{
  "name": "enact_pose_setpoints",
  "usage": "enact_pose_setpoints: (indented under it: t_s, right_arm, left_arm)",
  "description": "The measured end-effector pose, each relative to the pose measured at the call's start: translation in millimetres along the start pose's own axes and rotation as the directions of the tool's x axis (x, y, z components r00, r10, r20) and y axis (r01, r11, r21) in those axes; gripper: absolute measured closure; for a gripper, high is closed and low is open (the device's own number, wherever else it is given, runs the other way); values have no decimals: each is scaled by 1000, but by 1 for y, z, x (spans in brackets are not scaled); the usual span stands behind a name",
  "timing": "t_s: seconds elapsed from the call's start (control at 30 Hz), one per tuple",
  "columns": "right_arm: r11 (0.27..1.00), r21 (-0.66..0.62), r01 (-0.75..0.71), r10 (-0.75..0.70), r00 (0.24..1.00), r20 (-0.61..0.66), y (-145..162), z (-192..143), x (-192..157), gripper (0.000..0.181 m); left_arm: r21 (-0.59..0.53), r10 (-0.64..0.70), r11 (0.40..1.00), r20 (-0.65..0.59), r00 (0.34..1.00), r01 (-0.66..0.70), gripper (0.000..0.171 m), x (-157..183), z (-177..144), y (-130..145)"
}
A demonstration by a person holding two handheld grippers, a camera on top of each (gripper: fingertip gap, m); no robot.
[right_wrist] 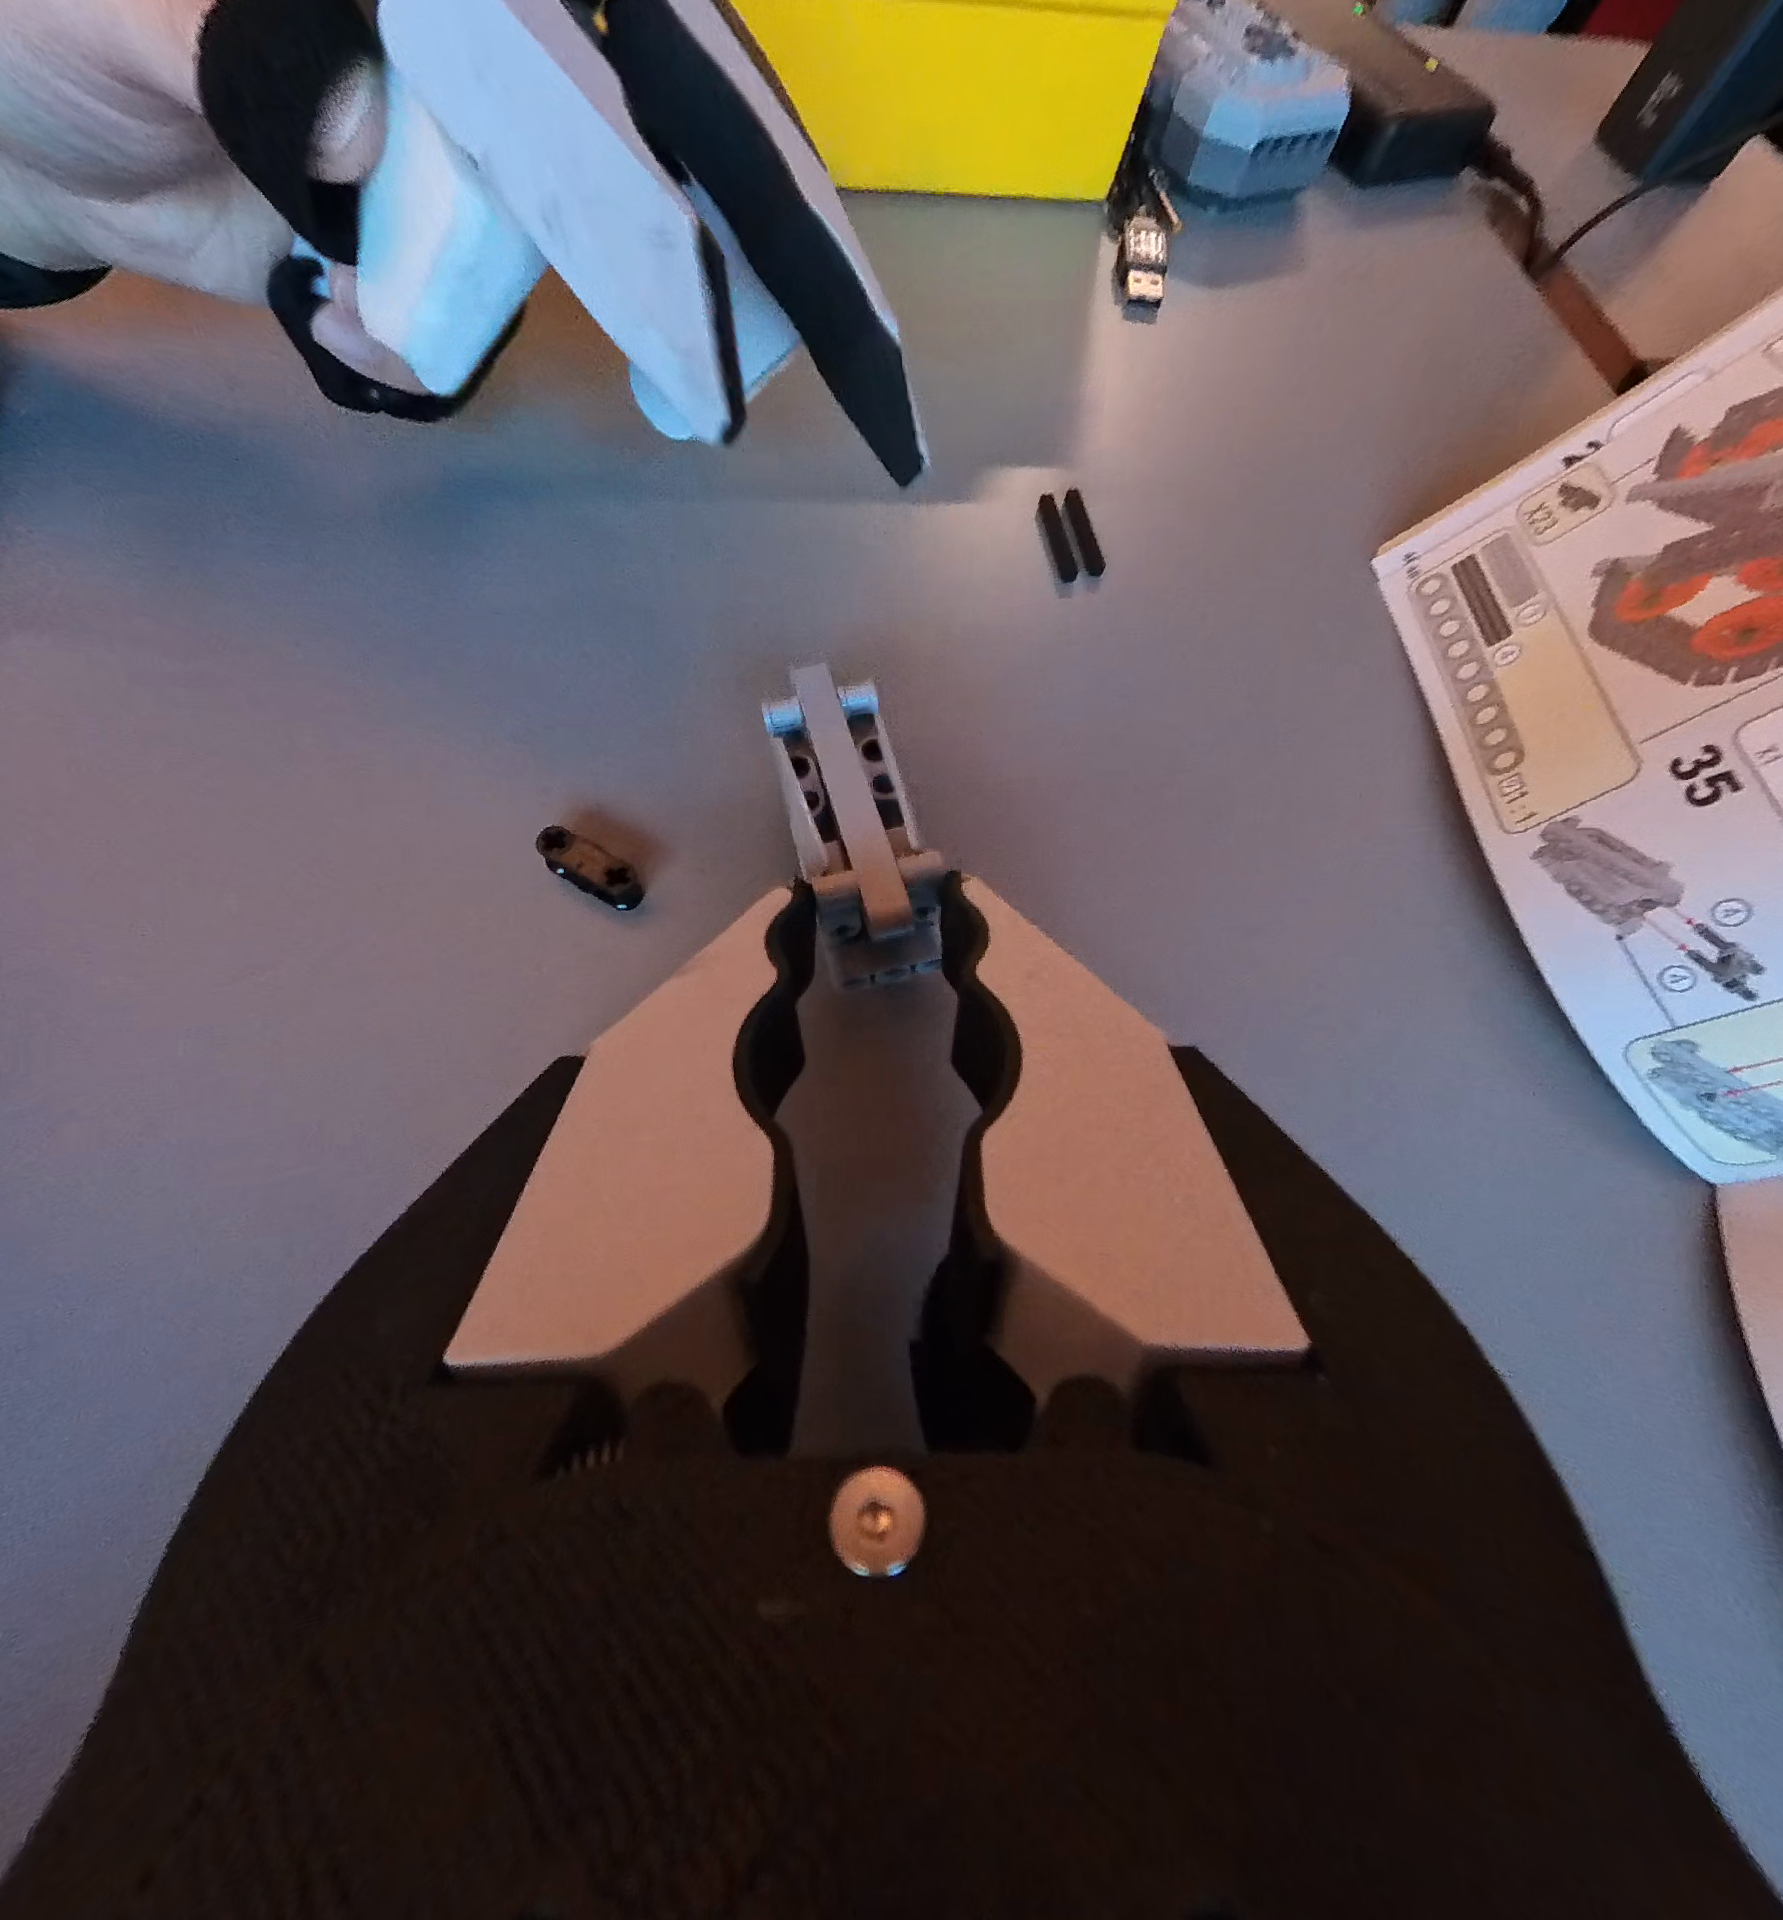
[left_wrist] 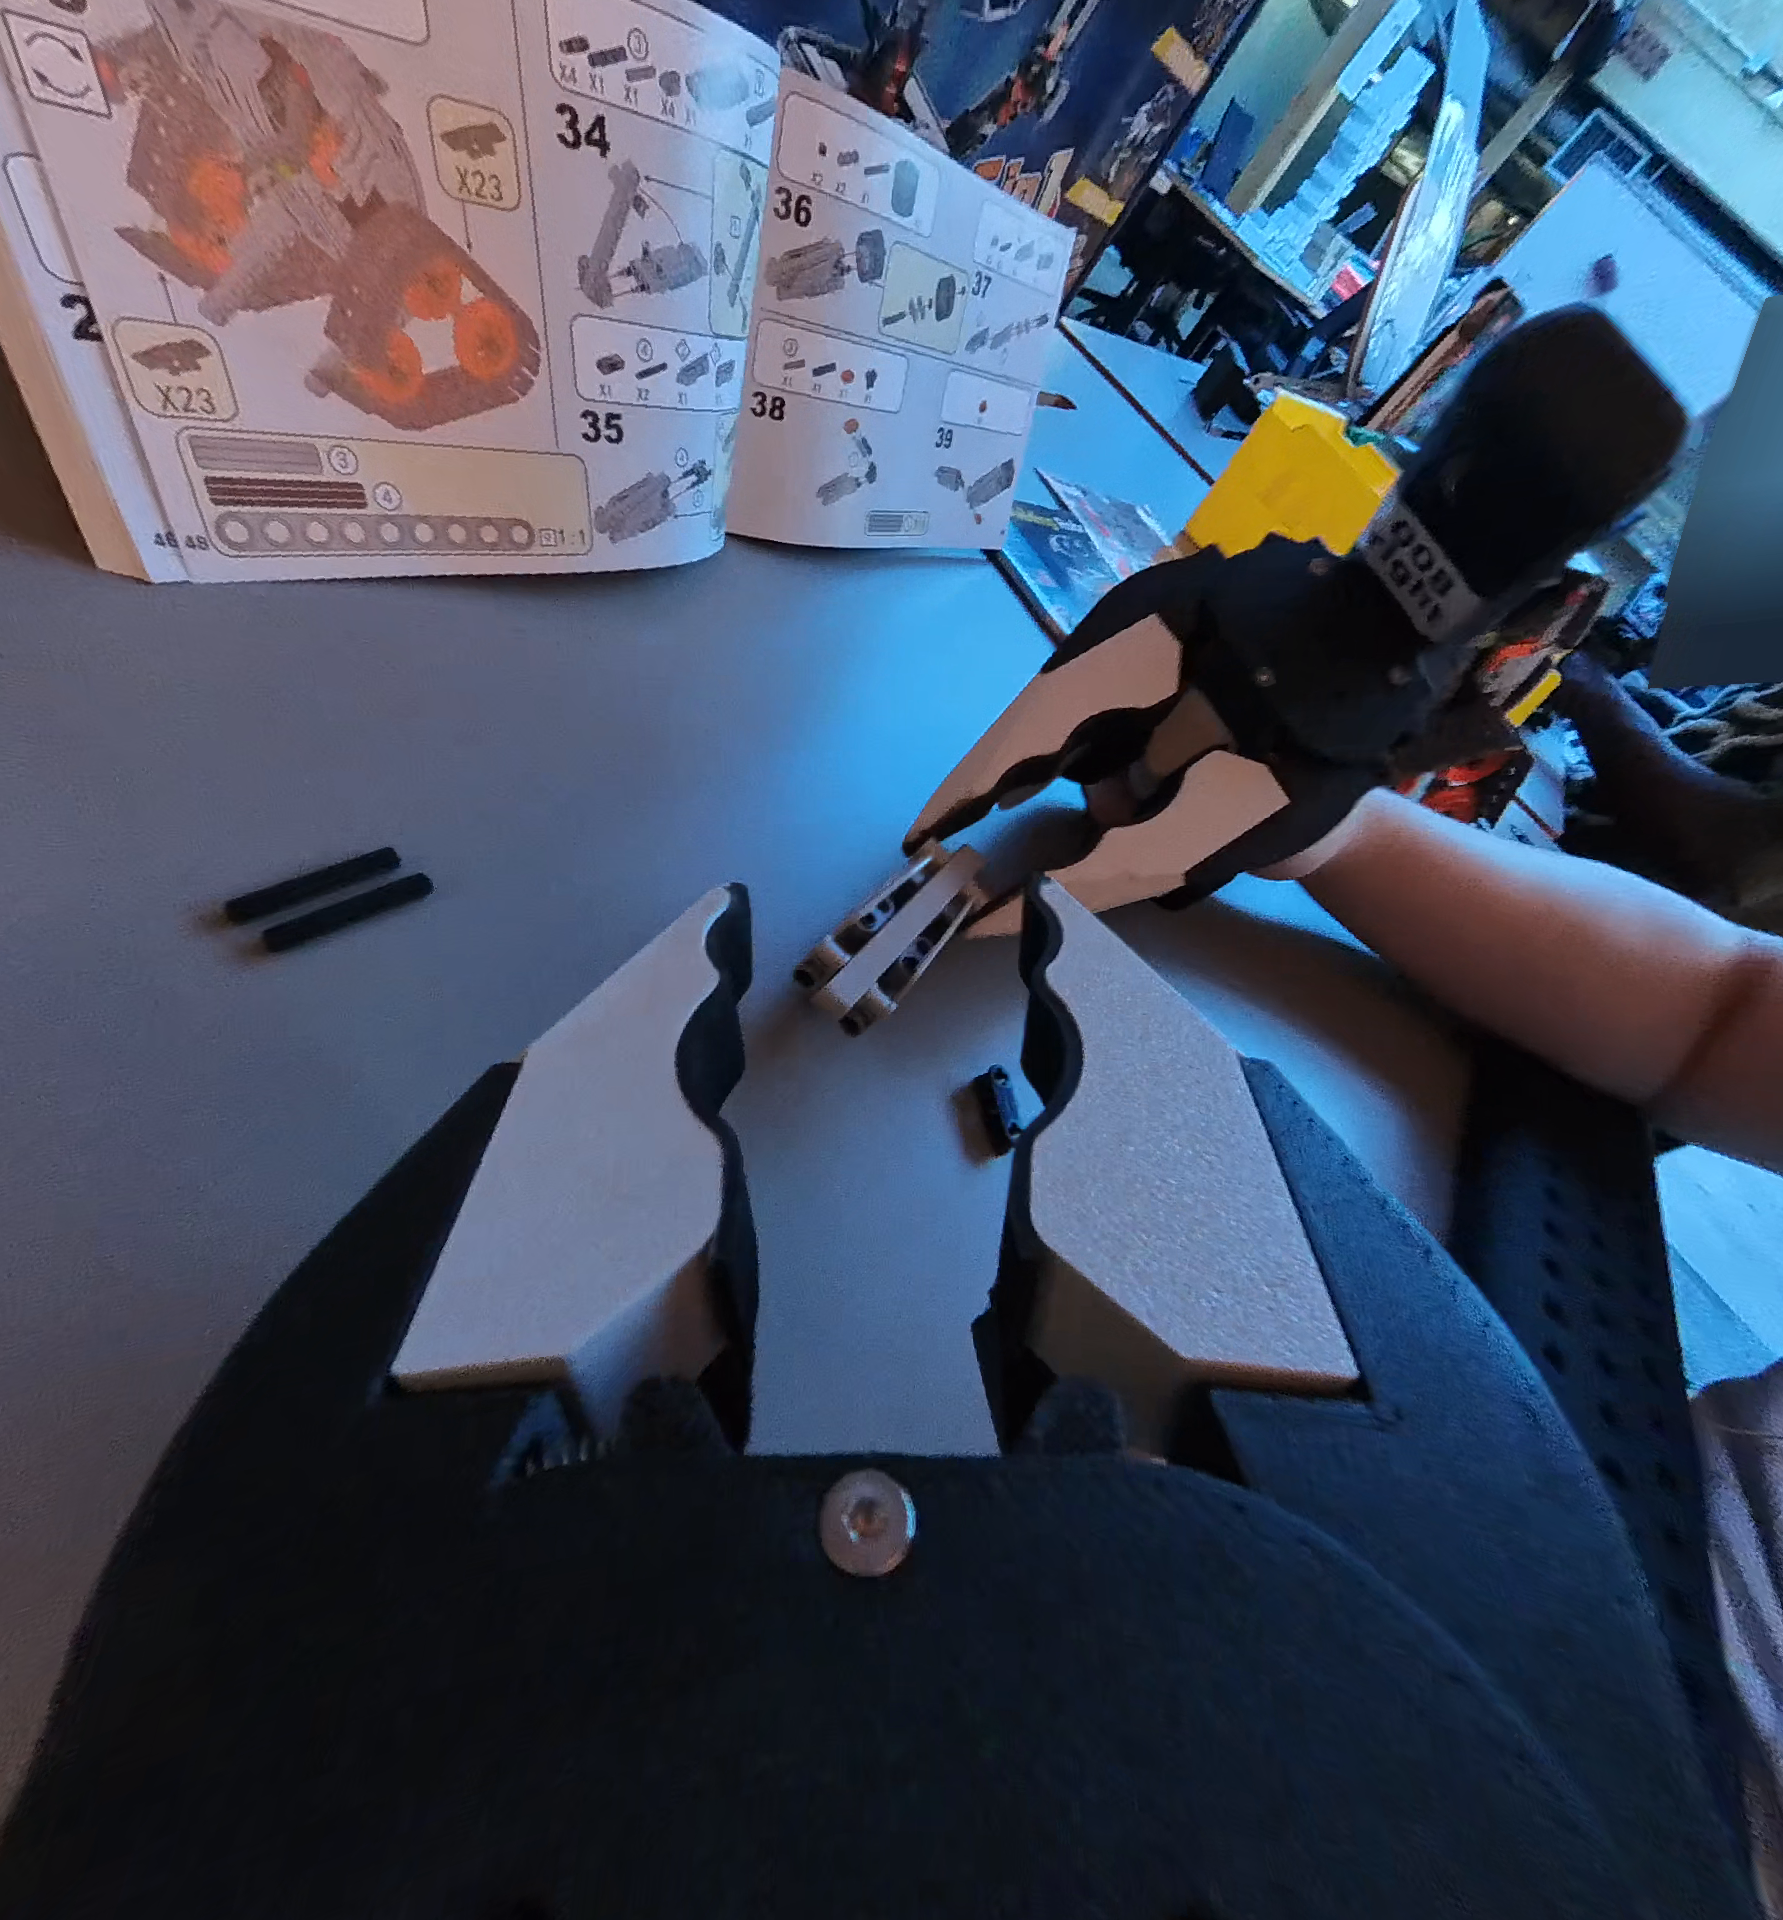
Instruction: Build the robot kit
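Currently, reading across my left wrist view:

- Two black axles (left_wrist: 326, 899) lie side by side on the grey counter (left_wrist: 451, 727), well apart from both tools.
- An open instruction booklet (left_wrist: 347, 312) stands propped at the back of the counter, behind the axles.
- The left gripper (left_wrist: 887, 894) hovers over the counter with its jaws released and nothing between them. From the right wrist view it hangs tilted at top left, held by a hand (right_wrist: 87, 156).
- The grey beam assembly (left_wrist: 882, 961) sits just ahead of the left gripper's tips, pointing away toward the other tool. I cannot tell whether its near end rests on the counter or is slightly raised.
- A small black connector (left_wrist: 996, 1107) lies on the counter just beside the inner edge of my right-hand finger, untouched.
- The right gripper (left_wrist: 954, 883) reaches in from the right. Its jaws are clenched on the far end of the grey beam assembly; its own camera shows that end seated between the tips, apparently touching both.
- In the right wrist view, a yellow box (right_wrist: 954, 94), a grey block (right_wrist: 1245, 94) and a USB plug (right_wrist: 1141, 255) sit at the far edge of the counter.
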State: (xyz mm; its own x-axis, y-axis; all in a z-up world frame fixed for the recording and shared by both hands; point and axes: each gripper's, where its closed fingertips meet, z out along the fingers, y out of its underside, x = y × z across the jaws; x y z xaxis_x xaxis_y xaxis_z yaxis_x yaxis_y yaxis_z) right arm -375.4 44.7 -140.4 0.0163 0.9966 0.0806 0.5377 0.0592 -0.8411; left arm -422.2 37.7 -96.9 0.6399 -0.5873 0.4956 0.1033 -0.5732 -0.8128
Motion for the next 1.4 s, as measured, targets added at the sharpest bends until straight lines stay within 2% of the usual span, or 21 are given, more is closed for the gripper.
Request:
enact_pose_setpoints:
  t_s: [0.1, 0.23, 0.37, 0.4, 0.43, 0.53, 0.6, 0.67, 0.8, 0.9, 0.97, 1.07, 1.2, 1.3, 1.4]
  right_arm:
    - [1000, -15, -17, 18, 999, 28, 1, 3, -3, 157]
    - [999, -50, -15, 18, 999, 51, 4, 7, -6, 157]
    - [999, -46, -17, 19, 999, 49, 4, 6, -5, 152]
    - [1000, -28, -14, 15, 999, 48, 2, 4, -5, 140]
    - [1000, 2, -10, 10, 998, 58, -1, 0, -6, 136]
    - [989, 142, 47, -55, 997, 48, -19, -22, -15, 140]
    - [984, 149, 96, -102, 994, 33, -21, -29, -25, 142]
    - [983, 138, 121, -125, 992, 17, -19, -30, -29, 143]
    - [984, 125, 124, -133, 989, 61, -19, -25, -38, 145]
    - [973, 91, 211, -222, 965, 142, -18, -17, -60, 150]
    - [948, 20, 317, -314, 928, 198, -10, -6, -71, 153]
    - [884, -109, 454, -417, 874, 250, 3, 7, -72, 158]
    - [794, -203, 573, -517, 812, 270, 4, 14, -65, 162]
    - [770, -253, 586, -504, 802, 321, 4, 17, -63, 161]
    - [772, -308, 556, -433, 815, 386, 6, 18, -65, 166]
  left_arm:
    - [5, -6, 1000, -36, 999, 6, 123, 3, -4, -4]
    - [10, 54, 999, -36, 998, -54, 126, 5, -9, -7]
    - [69, 27, 997, -124, 992, -19, 127, 18, -14, -18]
    - [78, 37, 997, -120, 992, -28, 127, 18, -16, -20]
    - [86, 47, 996, -112, 993, -38, 127, 18, -18, -22]
    - [140, 55, 989, -93, 994, -41, 127, 17, -27, -33]
    - [184, 62, 982, -51, 997, -52, 129, 13, -35, -41]
    - [209, 62, 975, 60, 996, -74, 131, -2, -43, -47]
    - [150, 80, 980, 291, 953, -128, 137, -34, -54, -42]
    - [101, 115, 983, 334, 935, -157, 139, -39, -51, -36]
    - [67, 135, 983, 353, 926, -169, 139, -41, -47, -32]
    - [40, 145, 985, 354, 924, -170, 139, -43, -43, -27]
    - [42, 129, 988, 333, 934, -151, 139, -42, -38, -23]
    - [33, 117, 990, 316, 942, -134, 139, -42, -34, -20]
    - [25, 115, 991, 306, 945, -129, 139, -41, -31, -17]
